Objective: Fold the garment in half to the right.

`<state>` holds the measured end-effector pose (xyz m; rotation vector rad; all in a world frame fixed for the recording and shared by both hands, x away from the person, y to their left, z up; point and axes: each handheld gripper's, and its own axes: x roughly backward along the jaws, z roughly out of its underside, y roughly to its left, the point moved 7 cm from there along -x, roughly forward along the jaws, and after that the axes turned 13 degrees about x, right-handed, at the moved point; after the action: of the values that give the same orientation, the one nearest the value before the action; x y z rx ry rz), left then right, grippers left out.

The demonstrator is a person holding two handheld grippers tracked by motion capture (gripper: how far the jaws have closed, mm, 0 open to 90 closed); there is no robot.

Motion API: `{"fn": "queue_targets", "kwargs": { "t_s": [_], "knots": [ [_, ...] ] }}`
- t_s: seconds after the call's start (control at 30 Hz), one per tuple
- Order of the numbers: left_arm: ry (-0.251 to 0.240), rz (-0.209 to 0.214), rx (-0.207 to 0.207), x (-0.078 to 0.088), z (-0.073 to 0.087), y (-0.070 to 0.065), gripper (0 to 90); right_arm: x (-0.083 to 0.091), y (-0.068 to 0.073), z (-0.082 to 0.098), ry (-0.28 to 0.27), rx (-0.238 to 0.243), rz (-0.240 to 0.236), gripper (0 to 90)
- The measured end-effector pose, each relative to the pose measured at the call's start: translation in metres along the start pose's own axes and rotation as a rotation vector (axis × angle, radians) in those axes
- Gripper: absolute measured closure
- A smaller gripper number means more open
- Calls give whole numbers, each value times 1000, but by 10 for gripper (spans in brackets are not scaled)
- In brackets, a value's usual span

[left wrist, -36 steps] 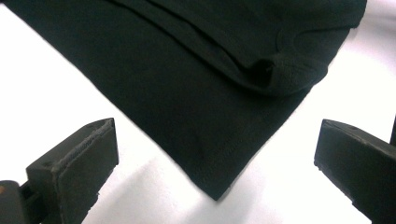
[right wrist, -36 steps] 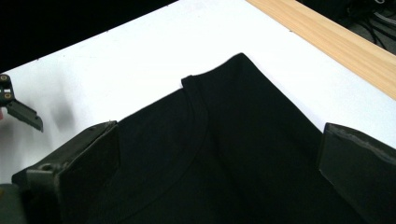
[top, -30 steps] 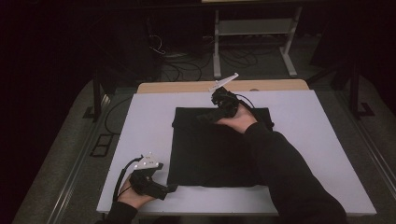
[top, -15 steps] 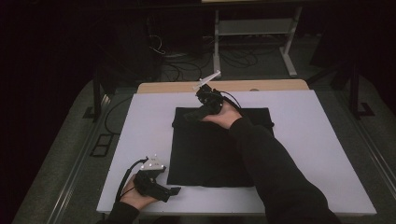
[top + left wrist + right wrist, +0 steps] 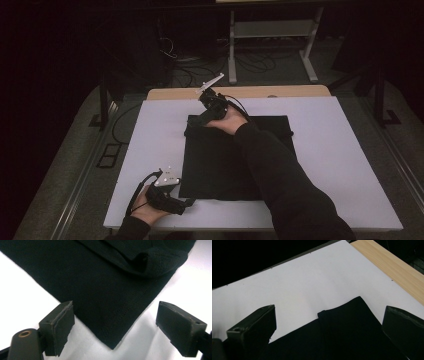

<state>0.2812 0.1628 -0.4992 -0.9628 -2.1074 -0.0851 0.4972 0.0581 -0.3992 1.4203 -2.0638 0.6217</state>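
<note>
A black cloth (image 5: 225, 160) lies flat in the middle of the white table top (image 5: 340, 150). My left gripper (image 5: 187, 204) sits at the cloth's near left corner. In the left gripper view that corner (image 5: 100, 285) lies between the jaws of the left gripper (image 5: 116, 307), which have just been closing; the pads (image 5: 60, 325) stand apart from it. My right gripper (image 5: 197, 122) reaches across to the cloth's far left corner. In the right gripper view the right gripper (image 5: 330, 311) stands open, with a folded edge of the cloth (image 5: 347, 332) between its jaws, untouched.
A wooden strip (image 5: 280, 91) runs along the table's far edge. Beyond it stand a white metal frame (image 5: 270, 35) and cables on the dark floor. The person's right sleeve (image 5: 280, 180) lies across the cloth.
The right hand has moved left along the cloth's far edge, from its middle to the far left corner. The left gripper has stayed by the near left corner.
</note>
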Motion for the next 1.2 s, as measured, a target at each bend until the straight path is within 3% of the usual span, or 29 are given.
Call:
{"fn": "queue_targets", "kwargs": {
  "t_s": [0.4, 0.53, 1.0, 1.2],
  "knots": [
    [-13, -5, 6, 0, -4, 3, 328, -12, -7, -1, 16, -20, 4, 0],
    [-19, -23, 8, 0, -6, 4, 421, -17, -11, 0, 19, -43, 7, 0],
    [7, 29, -6, -1, -11, 1, 768, -47, -31, 15, 52, -105, 20, 0],
    [-8, 57, 5, 1, -16, -1, 832, -57, -38, 13, 54, -112, 28, 0]
  ]
}}
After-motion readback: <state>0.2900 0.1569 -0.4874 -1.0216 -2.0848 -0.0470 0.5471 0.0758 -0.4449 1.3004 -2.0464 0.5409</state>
